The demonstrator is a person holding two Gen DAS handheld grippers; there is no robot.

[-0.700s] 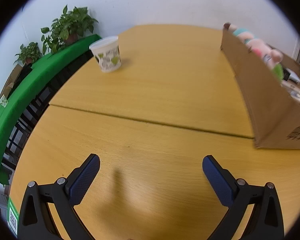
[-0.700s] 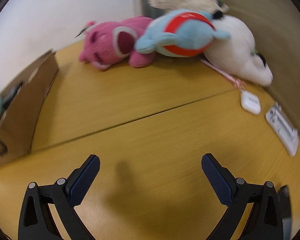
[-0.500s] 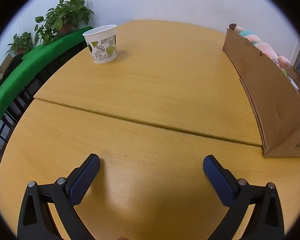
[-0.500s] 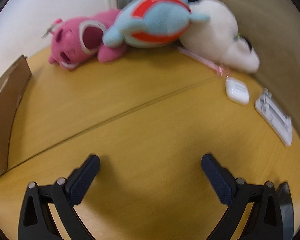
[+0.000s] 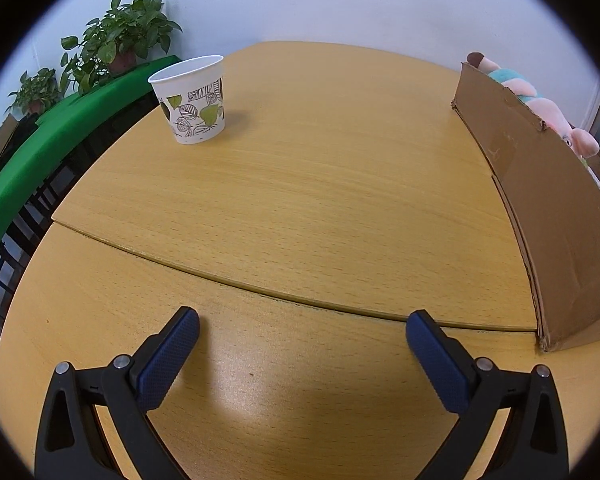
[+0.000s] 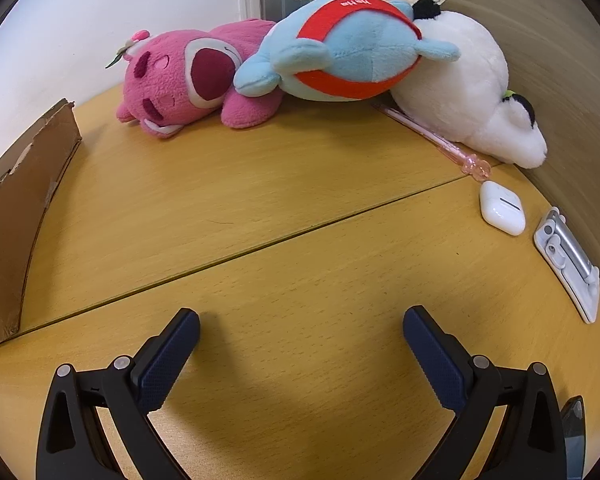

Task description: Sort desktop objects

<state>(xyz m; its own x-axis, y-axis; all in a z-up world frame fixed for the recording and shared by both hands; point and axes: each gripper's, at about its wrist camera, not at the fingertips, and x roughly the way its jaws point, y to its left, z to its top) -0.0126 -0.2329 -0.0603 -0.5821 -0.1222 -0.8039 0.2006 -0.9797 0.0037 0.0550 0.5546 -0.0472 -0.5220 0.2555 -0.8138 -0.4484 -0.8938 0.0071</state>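
My left gripper (image 5: 302, 322) is open and empty over the wooden table (image 5: 320, 184). A paper cup with a leaf print (image 5: 190, 100) stands upright far ahead on the left. A cardboard box (image 5: 548, 220) stands to the right, with plush toys (image 5: 540, 100) showing over its wall. My right gripper (image 6: 300, 320) is open and empty. Ahead of it lie a pink plush bear (image 6: 188, 76), a blue and red plush (image 6: 348, 48) and a white plush (image 6: 472, 84). A pink pen (image 6: 440, 140), a white earbud case (image 6: 502, 208) and a white and silver device (image 6: 568, 264) lie at the right.
A green partition (image 5: 48, 136) with potted plants (image 5: 116, 40) runs along the table's left edge. The box's corner (image 6: 16, 208) shows left in the right wrist view. A beige wall (image 6: 572, 80) closes the right side. A dark object (image 6: 574, 428) sits at the lower right.
The left gripper has moved lower and nearer the table, so the cup and box look larger. The right gripper has shifted right and forward toward the plush toys. Both stay open.
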